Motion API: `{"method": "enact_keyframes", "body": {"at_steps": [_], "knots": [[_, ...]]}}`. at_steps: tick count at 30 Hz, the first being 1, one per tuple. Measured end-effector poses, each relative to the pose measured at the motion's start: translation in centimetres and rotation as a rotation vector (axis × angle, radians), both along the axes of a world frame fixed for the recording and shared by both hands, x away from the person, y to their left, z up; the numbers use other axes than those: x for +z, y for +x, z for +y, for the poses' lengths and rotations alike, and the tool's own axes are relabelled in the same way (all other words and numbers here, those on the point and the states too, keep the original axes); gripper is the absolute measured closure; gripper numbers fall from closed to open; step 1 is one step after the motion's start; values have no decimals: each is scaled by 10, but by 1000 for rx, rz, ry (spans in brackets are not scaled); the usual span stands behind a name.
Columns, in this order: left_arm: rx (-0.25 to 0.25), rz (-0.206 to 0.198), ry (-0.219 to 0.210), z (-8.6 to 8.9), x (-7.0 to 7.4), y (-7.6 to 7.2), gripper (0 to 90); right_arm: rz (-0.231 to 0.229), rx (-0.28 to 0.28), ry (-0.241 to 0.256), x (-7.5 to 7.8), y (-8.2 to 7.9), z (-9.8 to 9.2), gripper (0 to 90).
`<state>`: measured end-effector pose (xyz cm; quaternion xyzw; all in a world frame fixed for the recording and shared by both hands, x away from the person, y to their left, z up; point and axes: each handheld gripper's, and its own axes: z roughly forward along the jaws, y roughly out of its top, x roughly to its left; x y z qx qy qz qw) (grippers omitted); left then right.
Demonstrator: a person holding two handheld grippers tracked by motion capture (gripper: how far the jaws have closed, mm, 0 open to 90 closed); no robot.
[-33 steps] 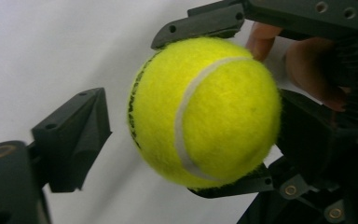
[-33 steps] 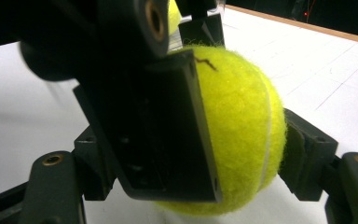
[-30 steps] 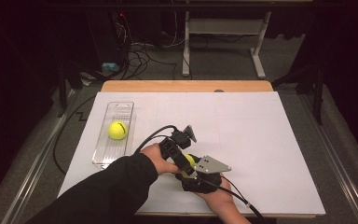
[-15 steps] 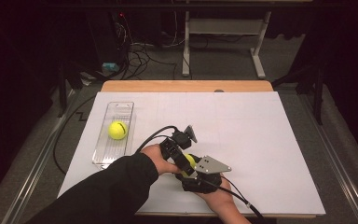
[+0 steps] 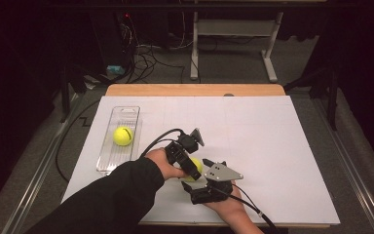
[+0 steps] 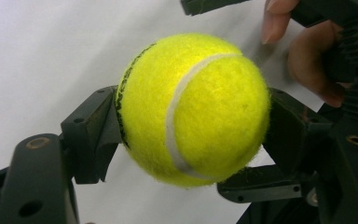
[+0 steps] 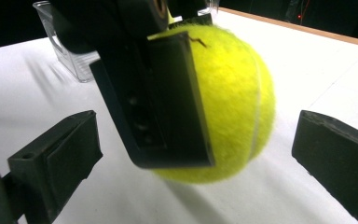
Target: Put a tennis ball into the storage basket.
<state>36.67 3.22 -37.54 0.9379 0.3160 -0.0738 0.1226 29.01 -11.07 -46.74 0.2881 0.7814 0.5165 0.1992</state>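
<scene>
I am gripping a fuzzy yellow-green tennis ball with a white seam (image 6: 191, 109) in my left claw (image 5: 189, 168); its two black jaws are pressing on opposite sides of the ball, and in the left gripper view the ball is hanging clear of the white paper sheet covering the counter (image 5: 272, 141). In the high view this ball (image 5: 195, 167) is sitting near the front middle of the counter, tucked between my two hands.

I am holding my right claw (image 7: 196, 154) wide, its jaws standing well apart on either side of the ball without touching it. In the right gripper view one jaw of my left claw is lying across the near face of the ball (image 7: 242, 102), and the ball is hovering just above the paper with a shadow under it. In the high view my right claw (image 5: 202, 187) is lying just in front of the ball, with its grey three-cornered plate on top.

A second yellow-green tennis ball (image 5: 123, 136) is resting inside a clear plastic oblong tray (image 5: 126, 113) at the left of the counter, well apart from both claws.
</scene>
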Motion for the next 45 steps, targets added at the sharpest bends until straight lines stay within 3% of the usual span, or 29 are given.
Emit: {"method": "enact_keyframes", "body": {"at_steps": [10, 22, 35, 45], "knots": [[31, -17, 12, 11, 5, 5, 265, -9, -13, -12, 2, -1, -13, 9], [95, -51, 22, 37, 20, 14, 265, -9, -97, -26, 4, 0, -47, 0], [180, -75, 43, 91, 33, 20, 265, -21, -252, -26, 8, -1, -106, 0], [259, -85, 58, 138, 41, 22, 265, -20, -335, -29, 8, -6, -146, 0]]}}
